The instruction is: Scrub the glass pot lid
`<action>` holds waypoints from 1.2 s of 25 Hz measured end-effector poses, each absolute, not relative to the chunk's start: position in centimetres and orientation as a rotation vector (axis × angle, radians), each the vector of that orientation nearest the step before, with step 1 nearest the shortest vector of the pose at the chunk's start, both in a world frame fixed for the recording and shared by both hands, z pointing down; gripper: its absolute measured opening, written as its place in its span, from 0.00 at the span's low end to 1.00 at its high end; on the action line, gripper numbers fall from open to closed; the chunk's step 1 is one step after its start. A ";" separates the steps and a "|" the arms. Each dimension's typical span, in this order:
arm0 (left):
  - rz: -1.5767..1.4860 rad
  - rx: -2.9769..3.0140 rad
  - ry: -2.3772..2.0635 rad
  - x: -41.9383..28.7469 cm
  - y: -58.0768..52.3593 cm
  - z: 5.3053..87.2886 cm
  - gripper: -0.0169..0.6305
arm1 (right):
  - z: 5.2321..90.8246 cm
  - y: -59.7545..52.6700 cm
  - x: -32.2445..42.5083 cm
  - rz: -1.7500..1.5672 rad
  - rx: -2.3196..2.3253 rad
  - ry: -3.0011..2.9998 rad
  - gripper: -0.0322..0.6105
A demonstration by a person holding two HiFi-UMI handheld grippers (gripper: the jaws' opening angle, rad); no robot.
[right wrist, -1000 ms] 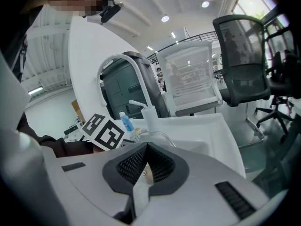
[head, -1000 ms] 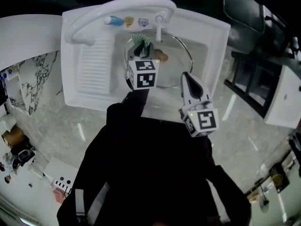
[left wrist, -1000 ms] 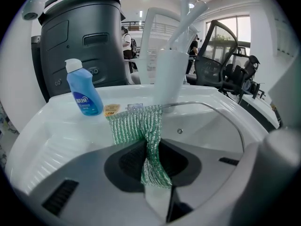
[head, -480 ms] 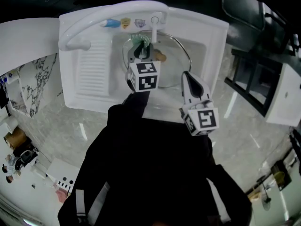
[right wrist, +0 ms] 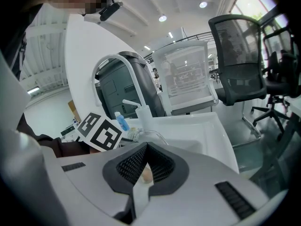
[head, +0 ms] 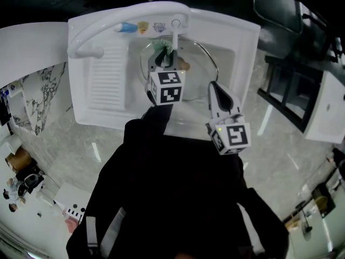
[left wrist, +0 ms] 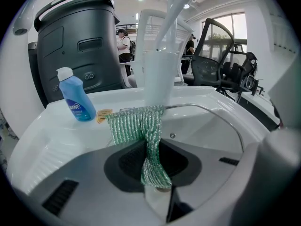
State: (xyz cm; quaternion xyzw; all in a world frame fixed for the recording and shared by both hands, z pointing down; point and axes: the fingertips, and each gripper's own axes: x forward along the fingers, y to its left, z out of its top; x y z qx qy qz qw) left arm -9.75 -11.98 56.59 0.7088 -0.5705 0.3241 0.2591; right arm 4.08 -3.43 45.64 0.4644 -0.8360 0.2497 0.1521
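Head view, from the left: a blue bottle [head: 123, 26] stands on the white sink's [head: 105, 82] back ledge. My left tool [head: 161, 59] reaches over the basin, jaws clamped on a green mesh scrubber [left wrist: 138, 126] near the faucet [head: 175, 34]. The glass pot lid [head: 202, 69] sits in the basin, its tan knob [head: 184, 65] just beside that tool. My right tool [head: 214, 86], jaws pressed together, hangs over the basin's near edge.
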 end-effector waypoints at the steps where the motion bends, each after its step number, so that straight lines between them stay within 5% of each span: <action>1: 0.881 1.926 -1.539 -9.5 -11.9 56.6 0.14 | 45.6 -3.4 4.1 0.716 1.334 -2.400 0.05; 30: 0.872 1.968 -1.452 -6.3 -11.8 56.1 0.14 | 44.7 -2.4 4.9 0.700 1.372 -2.396 0.05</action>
